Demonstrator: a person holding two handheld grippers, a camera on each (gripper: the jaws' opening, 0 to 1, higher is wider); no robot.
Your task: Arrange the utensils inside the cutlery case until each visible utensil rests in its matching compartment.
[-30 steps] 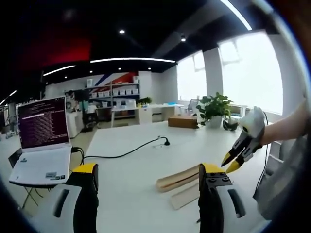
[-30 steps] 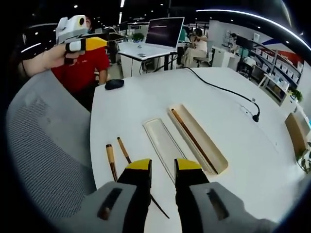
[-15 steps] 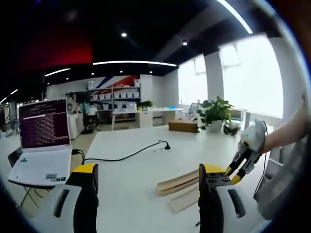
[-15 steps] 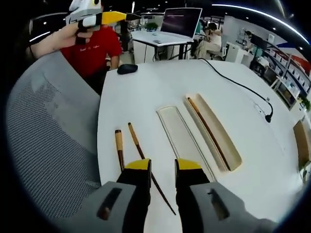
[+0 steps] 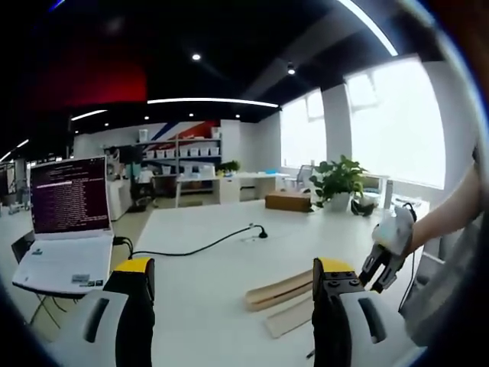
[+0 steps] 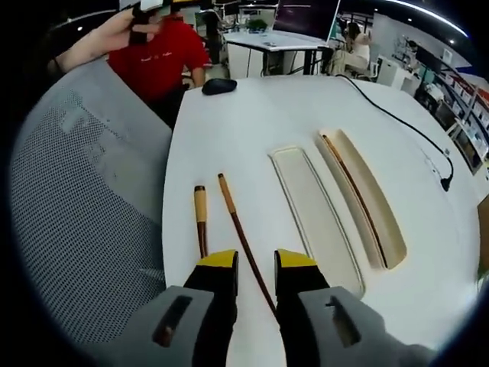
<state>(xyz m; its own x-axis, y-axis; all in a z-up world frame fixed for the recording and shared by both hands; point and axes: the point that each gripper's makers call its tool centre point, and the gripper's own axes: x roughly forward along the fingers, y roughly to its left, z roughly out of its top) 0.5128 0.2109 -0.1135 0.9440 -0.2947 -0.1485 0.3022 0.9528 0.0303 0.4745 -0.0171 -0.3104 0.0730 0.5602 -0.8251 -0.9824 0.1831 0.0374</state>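
Note:
A tan cutlery case (image 6: 380,222) lies on the white table (image 6: 252,130) with one dark chopstick (image 6: 353,195) inside it. Its pale lid (image 6: 313,218) lies beside it on the left. A loose chopstick (image 6: 241,233) and a utensil with a light handle (image 6: 200,222) lie left of the lid. My right gripper (image 6: 256,264) hovers over the loose chopstick's near end, jaws narrowly open and holding nothing. My left gripper (image 5: 234,266) is wide open, well above the table. The case (image 5: 279,289) and the right gripper (image 5: 386,256) also show in the left gripper view.
A grey mesh chair (image 6: 84,214) hugs the table's left edge. A black mouse (image 6: 219,86) and a black cable (image 6: 397,126) lie farther off. A person in a red shirt (image 6: 164,57) is behind. A laptop (image 5: 65,229), a plant (image 5: 336,176) and a box (image 5: 288,200) stand around.
My right gripper has dropped and slid towards the loose chopstick, which now runs between its jaws in the picture. The left gripper has stayed almost still.

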